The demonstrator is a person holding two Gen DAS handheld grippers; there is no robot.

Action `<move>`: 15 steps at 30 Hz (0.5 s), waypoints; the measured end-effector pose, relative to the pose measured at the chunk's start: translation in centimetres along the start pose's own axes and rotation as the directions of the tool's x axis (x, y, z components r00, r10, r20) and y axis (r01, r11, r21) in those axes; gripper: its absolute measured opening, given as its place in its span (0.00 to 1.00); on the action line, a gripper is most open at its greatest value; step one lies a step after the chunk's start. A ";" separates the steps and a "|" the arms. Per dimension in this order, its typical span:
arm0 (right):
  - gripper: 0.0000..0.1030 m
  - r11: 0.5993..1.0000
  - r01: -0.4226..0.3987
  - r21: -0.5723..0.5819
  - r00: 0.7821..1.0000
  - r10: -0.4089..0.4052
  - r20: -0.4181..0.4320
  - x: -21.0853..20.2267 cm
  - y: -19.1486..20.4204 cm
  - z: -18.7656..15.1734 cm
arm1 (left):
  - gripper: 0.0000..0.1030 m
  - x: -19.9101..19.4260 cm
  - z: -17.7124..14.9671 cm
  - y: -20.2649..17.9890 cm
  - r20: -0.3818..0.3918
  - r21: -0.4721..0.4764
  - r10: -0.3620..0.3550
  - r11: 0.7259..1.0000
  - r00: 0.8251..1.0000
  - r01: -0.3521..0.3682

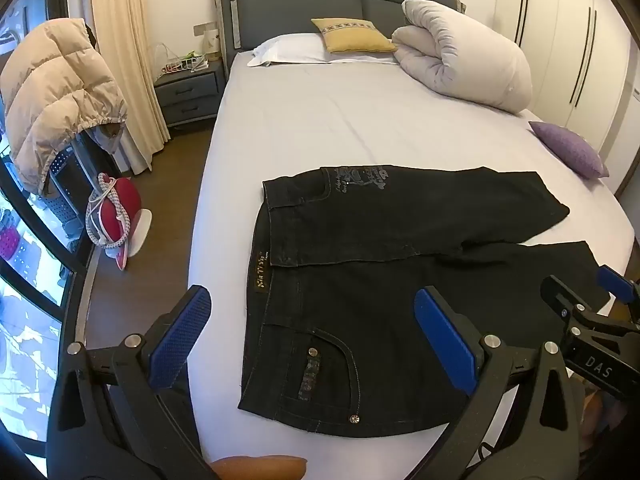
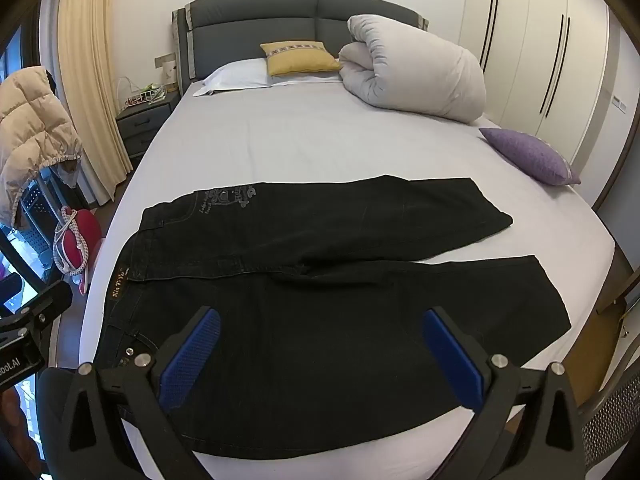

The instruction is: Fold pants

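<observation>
Both tools hover spread wide, pinching nothing: the left tool [image 1: 312,344] low in its frame over the waistband, the right tool [image 2: 322,360] low in its frame over the near leg. The pants [image 2: 320,280], stiff dark denim with stitched seams, lie flat across the bed [image 2: 280,140]. Risk, I judge: ribbed blue pads may catch one layer only, or drag the smooth sheet, skewing the fold.

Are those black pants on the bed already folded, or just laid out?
Laid out. The black pants lie flat on the bed, both legs apart, side by side, neither doubled over.
</observation>
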State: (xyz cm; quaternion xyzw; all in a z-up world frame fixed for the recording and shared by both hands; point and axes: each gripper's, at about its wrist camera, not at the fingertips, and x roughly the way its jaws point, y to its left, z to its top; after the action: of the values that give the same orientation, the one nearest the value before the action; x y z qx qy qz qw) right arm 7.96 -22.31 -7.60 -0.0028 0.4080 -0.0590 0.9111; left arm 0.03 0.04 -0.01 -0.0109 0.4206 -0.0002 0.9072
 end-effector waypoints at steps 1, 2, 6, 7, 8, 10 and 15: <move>1.00 1.000 0.003 -0.003 1.000 -0.003 0.004 0.0 0.0 0.0 | 1.00 0.0 0.0 0.0 0.004 0.003 -0.001 1.000 1.000 0.001; 1.00 1.000 0.003 -0.003 1.000 -0.003 0.002 0.0 0.0 0.0 | 1.00 0.0 0.0 0.0 0.005 0.003 -0.001 1.000 1.000 0.001; 1.00 1.000 0.002 -0.003 1.000 -0.002 0.001 -0.1 0.2 0.0 | 1.00 -0.1 0.1 0.1 0.010 0.004 0.005 1.000 1.000 -0.005; 1.00 1.000 0.001 -0.002 1.000 -0.001 0.001 -0.1 0.2 0.0 | 1.00 -0.1 0.1 0.1 0.011 0.003 0.006 1.000 1.000 -0.006; 1.00 1.000 -0.004 0.002 1.000 0.004 0.000 0.0 0.0 0.0 | 1.00 -0.2 0.1 0.2 0.013 0.001 0.008 1.000 1.000 -0.008; 1.00 1.000 -0.005 0.002 1.000 0.005 0.001 0.0 0.1 0.0 | 1.00 0.2 -0.2 -0.1 0.010 0.005 0.008 1.000 1.000 -0.008; 1.00 1.000 -0.007 0.004 1.000 0.007 0.000 0.0 0.0 0.0 | 1.00 0.1 -0.3 -0.3 0.009 0.005 0.008 1.000 1.000 -0.008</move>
State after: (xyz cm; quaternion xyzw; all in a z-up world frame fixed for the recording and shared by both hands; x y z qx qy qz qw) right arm 7.96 -22.26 -7.57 0.0006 0.4081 -0.0566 0.9112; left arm -0.11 -0.32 -0.32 -0.0071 0.4165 0.0024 0.9091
